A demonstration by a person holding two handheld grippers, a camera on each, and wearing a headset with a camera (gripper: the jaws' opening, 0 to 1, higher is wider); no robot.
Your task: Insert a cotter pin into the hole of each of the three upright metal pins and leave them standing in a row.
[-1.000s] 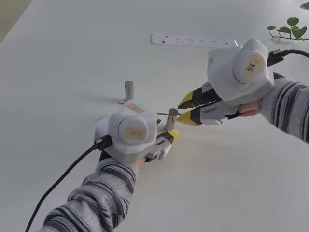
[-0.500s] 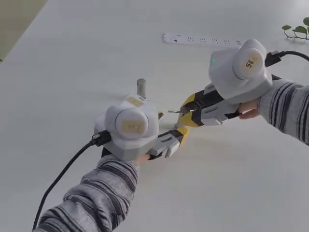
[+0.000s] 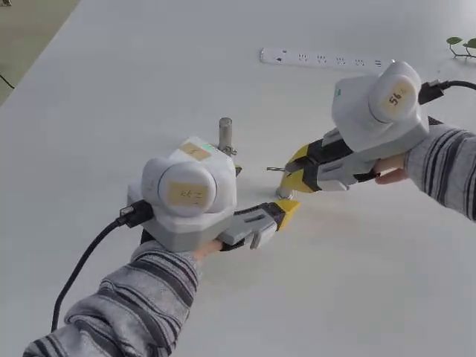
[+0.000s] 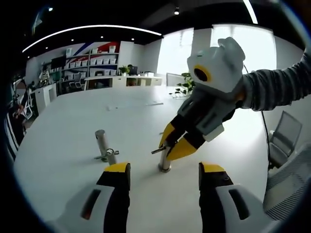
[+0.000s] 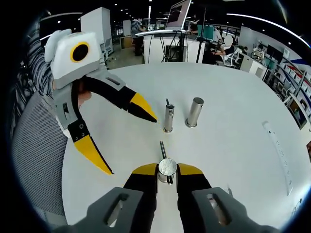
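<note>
Three upright metal pins stand on the white table [image 3: 111,111]. The plain pin [image 3: 224,135] [image 5: 195,112] is farthest from me. A second pin [image 5: 168,118] [image 4: 111,156] carries a cotter pin. My right gripper [image 3: 296,169] [image 5: 167,170] is shut on a cotter pin [image 3: 275,169] [image 4: 158,150] at the top of the third pin [image 4: 165,162] [image 5: 167,167], and its thin end pokes out the far side. My left gripper [image 4: 164,170] [image 3: 282,212] is open, low, with its jaws either side of that pin's base and apart from it.
A white power strip [image 3: 327,59] lies at the far side of the table, with plant leaves [image 3: 461,44] at the far right corner. The left gripper's black cable [image 3: 82,268] trails toward me. In the left gripper view, office chairs [image 4: 282,141] stand past the table edge.
The head camera has shifted. The third pin's base now shows on the table beyond the left jaw. The right gripper stays shut on the cotter pin at the pin's top.
</note>
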